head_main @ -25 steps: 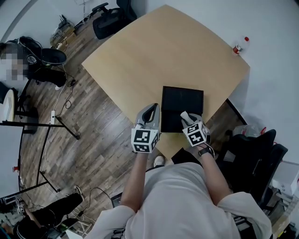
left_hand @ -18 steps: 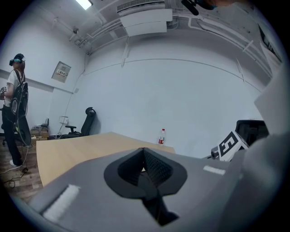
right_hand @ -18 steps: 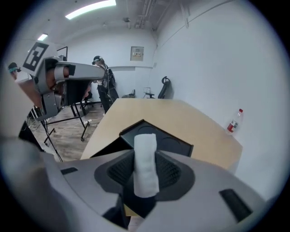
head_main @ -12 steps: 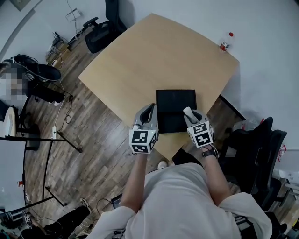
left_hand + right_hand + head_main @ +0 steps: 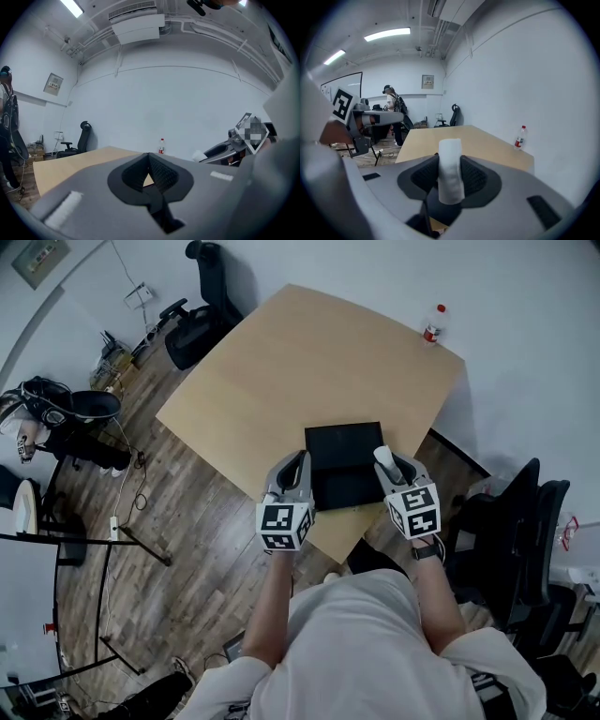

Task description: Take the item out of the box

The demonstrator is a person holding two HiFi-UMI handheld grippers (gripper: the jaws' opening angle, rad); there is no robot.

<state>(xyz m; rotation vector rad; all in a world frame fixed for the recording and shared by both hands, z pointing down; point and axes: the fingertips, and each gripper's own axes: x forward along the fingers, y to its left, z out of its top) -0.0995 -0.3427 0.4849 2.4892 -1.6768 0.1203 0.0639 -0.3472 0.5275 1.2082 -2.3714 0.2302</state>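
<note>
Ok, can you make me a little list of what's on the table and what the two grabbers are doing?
table: tan wood
box: black, flat, near the person's edge of the table, between the two grippers
left gripper: at the box's left side, jaws together, nothing in them
right gripper: at the box's right side, jaws shut on a roll
roll: white, standing up between the jaws
bottle: upright at the far corner
</note>
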